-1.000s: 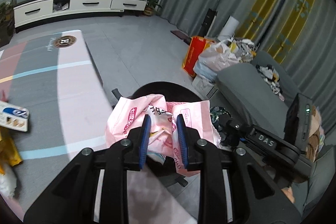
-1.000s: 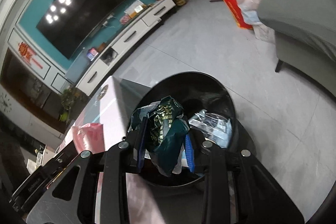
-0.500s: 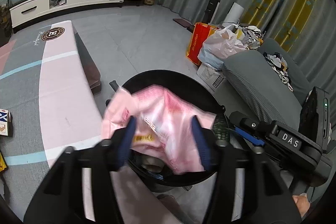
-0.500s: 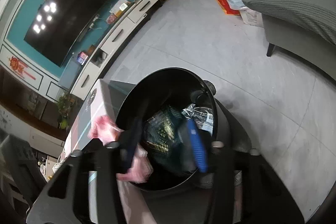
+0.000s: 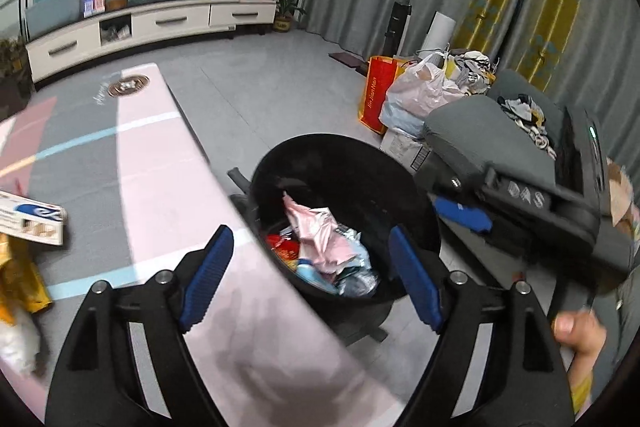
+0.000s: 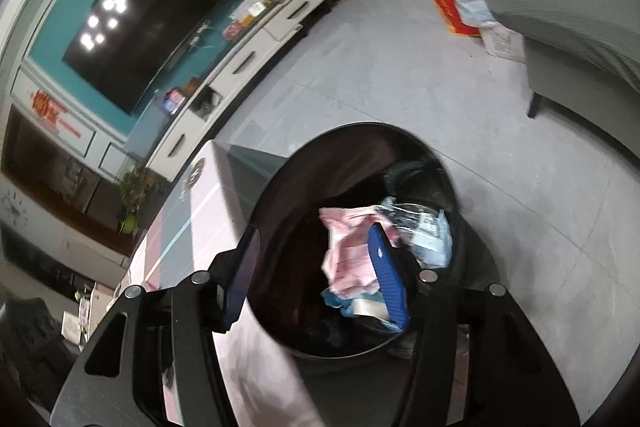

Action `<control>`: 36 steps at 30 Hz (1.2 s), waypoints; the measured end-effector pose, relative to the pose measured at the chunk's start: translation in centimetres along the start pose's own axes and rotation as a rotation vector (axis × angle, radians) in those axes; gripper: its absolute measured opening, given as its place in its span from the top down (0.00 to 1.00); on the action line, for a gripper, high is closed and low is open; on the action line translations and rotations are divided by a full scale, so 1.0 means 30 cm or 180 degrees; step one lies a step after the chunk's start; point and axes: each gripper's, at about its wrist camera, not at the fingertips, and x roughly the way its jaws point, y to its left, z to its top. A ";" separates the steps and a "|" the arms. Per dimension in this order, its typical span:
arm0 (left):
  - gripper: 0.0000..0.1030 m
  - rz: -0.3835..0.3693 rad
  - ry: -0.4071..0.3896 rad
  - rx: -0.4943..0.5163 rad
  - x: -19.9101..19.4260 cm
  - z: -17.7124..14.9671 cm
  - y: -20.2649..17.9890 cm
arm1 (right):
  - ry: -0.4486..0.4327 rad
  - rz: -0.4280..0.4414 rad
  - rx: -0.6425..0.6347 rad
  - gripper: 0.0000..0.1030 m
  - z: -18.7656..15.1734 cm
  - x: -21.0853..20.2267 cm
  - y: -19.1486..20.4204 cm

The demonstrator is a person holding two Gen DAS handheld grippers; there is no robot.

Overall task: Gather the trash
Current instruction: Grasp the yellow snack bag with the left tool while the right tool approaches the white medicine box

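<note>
Black bin (image 5: 348,163) beside the table (image 5: 160,163): pink wrapper (image 5: 320,235) now inside it, dropped from my left gripper (image 5: 312,267), jaws opening and empty. My right gripper (image 6: 316,263) above the bin, spread, empty too. More litter left on the table.

Long low table (image 5: 152,163) running from upper left down through the middle of the left wrist frame, covered in pink and grey panels with thin blue and white stripes and a round emblem (image 5: 129,85) near its far end. At the left edge, resting on it: a white and blue box (image 5: 30,219), a yellow packet (image 5: 18,283) just below (crumpled, partly cut off) and something white (image 5: 16,341) at lower left, too blurred to name. Grey tiled floor (image 5: 256,95) beyond, bearing the black bin (image 5: 340,155) just beside the table's right edge, a red bag (image 5: 374,95) and pale plastic bags (image 5: 414,95) at right.
</note>
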 end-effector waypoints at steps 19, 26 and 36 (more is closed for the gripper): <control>0.18 0.0880 -0.0919 -0.0671 -0.565 -0.146 0.483 | 0.0442 0.0340 -0.1166 0.46 -0.247 0.169 0.435; 0.19 0.1073 -0.0859 -0.1252 -0.597 -0.206 0.723 | 0.0511 0.0375 -0.1520 0.46 -0.353 0.243 0.574; 0.40 0.0784 -0.0746 -0.1558 -0.490 -0.172 0.820 | 0.0713 0.0453 -0.1435 0.46 -0.421 0.337 0.649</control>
